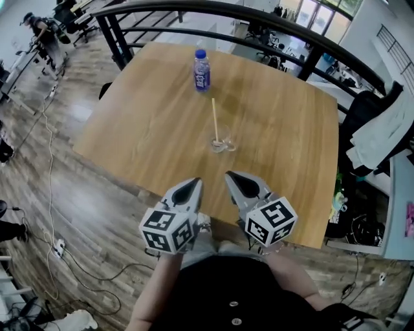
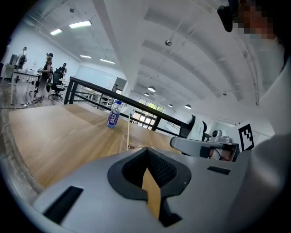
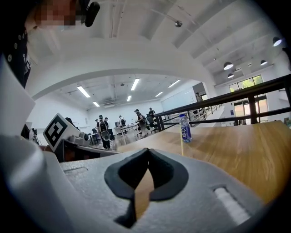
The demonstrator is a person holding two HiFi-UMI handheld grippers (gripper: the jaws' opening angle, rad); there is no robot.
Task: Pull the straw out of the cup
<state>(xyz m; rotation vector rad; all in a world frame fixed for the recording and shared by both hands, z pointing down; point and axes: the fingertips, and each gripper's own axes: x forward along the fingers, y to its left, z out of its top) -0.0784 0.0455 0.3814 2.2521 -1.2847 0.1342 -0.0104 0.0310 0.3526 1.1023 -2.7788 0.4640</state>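
A clear plastic cup (image 1: 222, 143) stands near the middle of the wooden table (image 1: 142, 129), with a thin pale straw (image 1: 215, 119) upright in it. The left gripper view shows the straw (image 2: 128, 133) and the cup (image 2: 132, 146) ahead; in the right gripper view only the straw (image 3: 182, 146) shows above the jaws. My left gripper (image 1: 192, 183) and right gripper (image 1: 233, 176) hover side by side at the table's near edge, well short of the cup. Both are shut and hold nothing, their tips meeting in each gripper's own view (image 2: 146, 151) (image 3: 148, 151).
A blue-labelled bottle (image 1: 202, 70) stands beyond the cup towards the far edge. A black railing (image 1: 213, 10) curves behind the table. At the right is a chair draped with white cloth (image 1: 381, 129). Cables (image 1: 48, 194) trail over the wooden floor at the left.
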